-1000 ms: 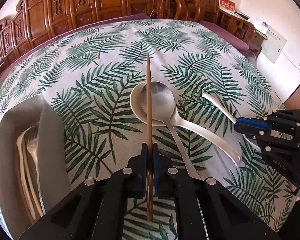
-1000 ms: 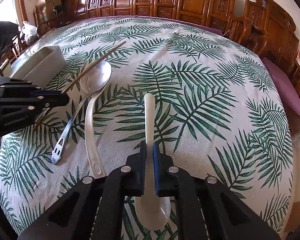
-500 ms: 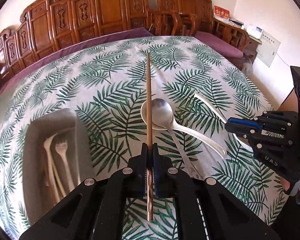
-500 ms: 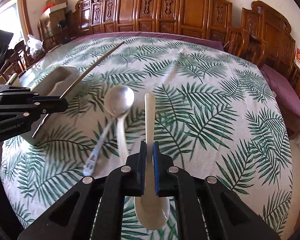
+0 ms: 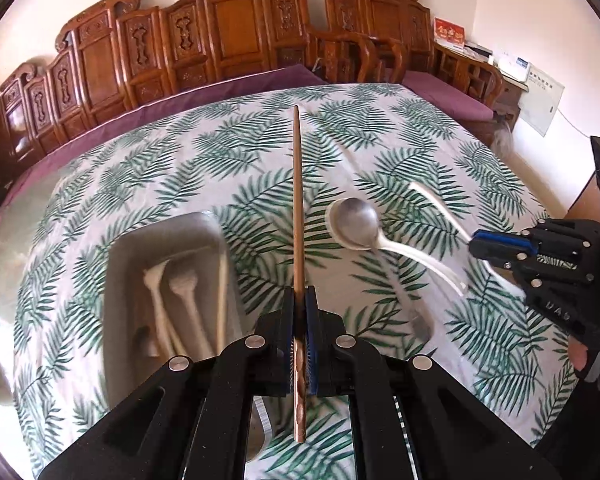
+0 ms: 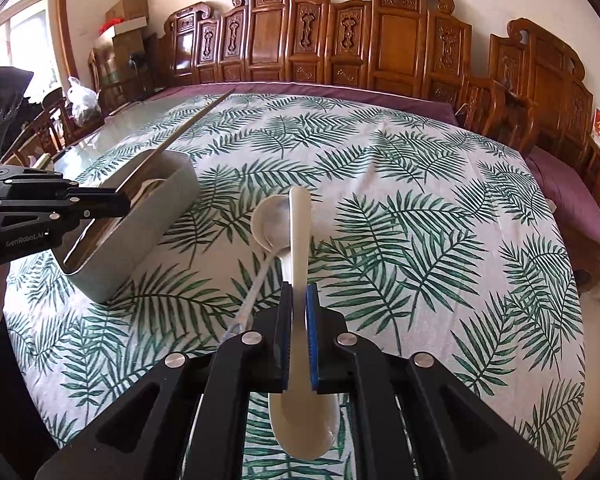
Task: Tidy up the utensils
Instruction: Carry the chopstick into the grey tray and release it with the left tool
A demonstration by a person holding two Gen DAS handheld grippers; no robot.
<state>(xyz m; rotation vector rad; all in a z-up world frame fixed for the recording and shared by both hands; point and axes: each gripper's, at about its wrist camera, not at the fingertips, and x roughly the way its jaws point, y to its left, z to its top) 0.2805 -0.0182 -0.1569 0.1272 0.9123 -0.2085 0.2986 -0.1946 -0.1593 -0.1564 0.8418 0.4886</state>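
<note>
Left claw (image 5: 299,334) is clamped tight on a chopstick (image 5: 297,208), held up over the table next to the tray (image 5: 112,280). Right claw (image 6: 299,336) pinches a white spoon (image 6: 300,240) by the handle. Two more spoons (image 5: 356,228) lie between them, bare cloth (image 6: 420,168) beyond.

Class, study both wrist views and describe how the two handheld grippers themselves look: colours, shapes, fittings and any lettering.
Both are matte black plastic, angular, with two straight parallel fingers lined with blue pads. The left gripper and right gripper each show round silver bolt heads on the finger linkages. Seen from the side, the left one's body carries white "GenRobot.AI" lettering; the right one's shows embossed letters, partly legible. No cables show. Bare skin shows at the frame edges.
</note>
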